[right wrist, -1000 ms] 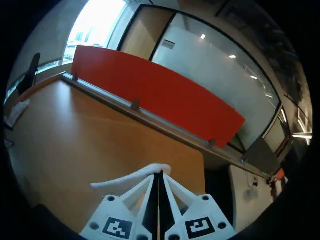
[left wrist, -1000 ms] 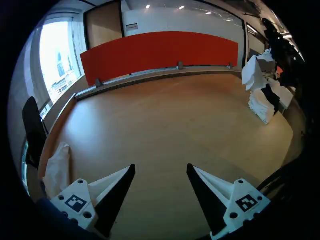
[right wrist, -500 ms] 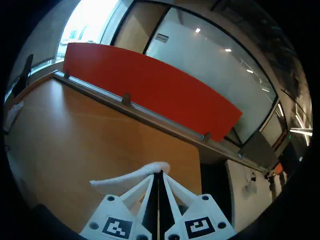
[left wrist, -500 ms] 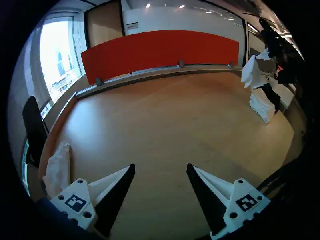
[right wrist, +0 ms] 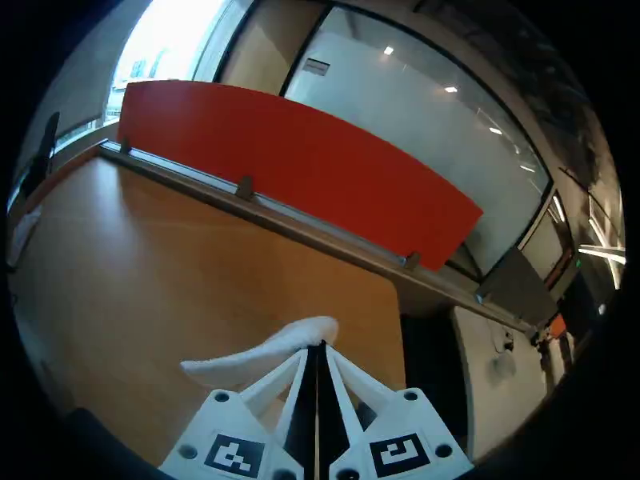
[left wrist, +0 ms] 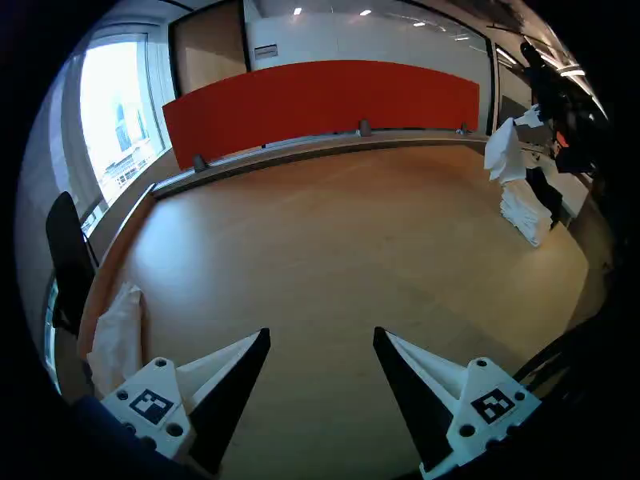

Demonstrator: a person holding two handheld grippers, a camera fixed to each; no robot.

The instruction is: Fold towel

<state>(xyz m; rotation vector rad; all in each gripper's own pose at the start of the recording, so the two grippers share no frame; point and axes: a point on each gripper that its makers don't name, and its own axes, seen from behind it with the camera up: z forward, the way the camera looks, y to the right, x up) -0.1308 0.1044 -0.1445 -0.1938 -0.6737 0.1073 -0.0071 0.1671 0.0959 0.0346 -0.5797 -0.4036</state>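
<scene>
In the right gripper view my right gripper [right wrist: 319, 350] is shut on a white towel [right wrist: 256, 356], whose edge sticks out to the left of the fingertips, held up above the wooden table [right wrist: 160, 264]. From the left gripper view the same white towel [left wrist: 504, 152] hangs in the air at the far right, held above a stack of folded white towels [left wrist: 526, 210]. My left gripper [left wrist: 322, 340] stands open low over the wooden table [left wrist: 336, 240] with nothing between its fingers.
A red partition [left wrist: 320, 100] runs along the table's far edge. A crumpled white cloth [left wrist: 116, 340] lies at the table's left edge beside a dark chair back [left wrist: 68, 256]. A window [left wrist: 112, 120] is at the left. Dark clutter sits past the stack at the right.
The right gripper has shifted slightly with the towel, and the hanging towel at the far right has moved a little. The left gripper has stayed still.
</scene>
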